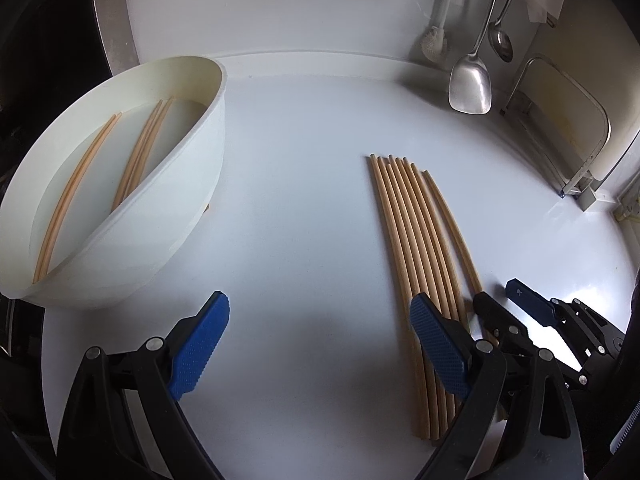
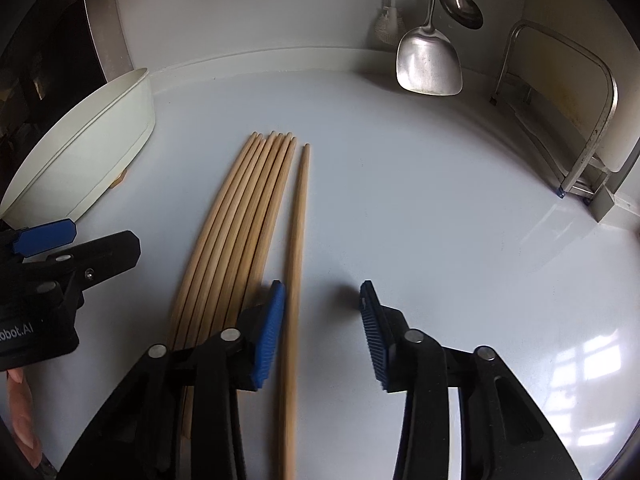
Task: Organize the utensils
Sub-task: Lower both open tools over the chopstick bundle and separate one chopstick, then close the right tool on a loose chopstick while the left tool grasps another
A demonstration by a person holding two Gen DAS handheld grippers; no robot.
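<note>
Several wooden chopsticks [image 1: 412,248] lie side by side on the white counter, also in the right wrist view [image 2: 236,232]. One chopstick [image 2: 298,216] lies a little apart on their right. It runs between the fingers of my open right gripper [image 2: 322,332], close to the left pad. A white container [image 1: 132,208] at the left holds three chopsticks [image 1: 140,152]; its outer wall shows in the right wrist view [image 2: 80,160]. My left gripper [image 1: 320,340] is open and empty above bare counter, its right pad over the bundle's near part. The right gripper [image 1: 500,300] shows beside it.
A steel spatula [image 2: 428,60], a ladle [image 2: 460,4] and a brush [image 1: 434,40] hang at the back wall. A metal rack with a board [image 2: 568,120] stands at the right. A dark edge runs along the left.
</note>
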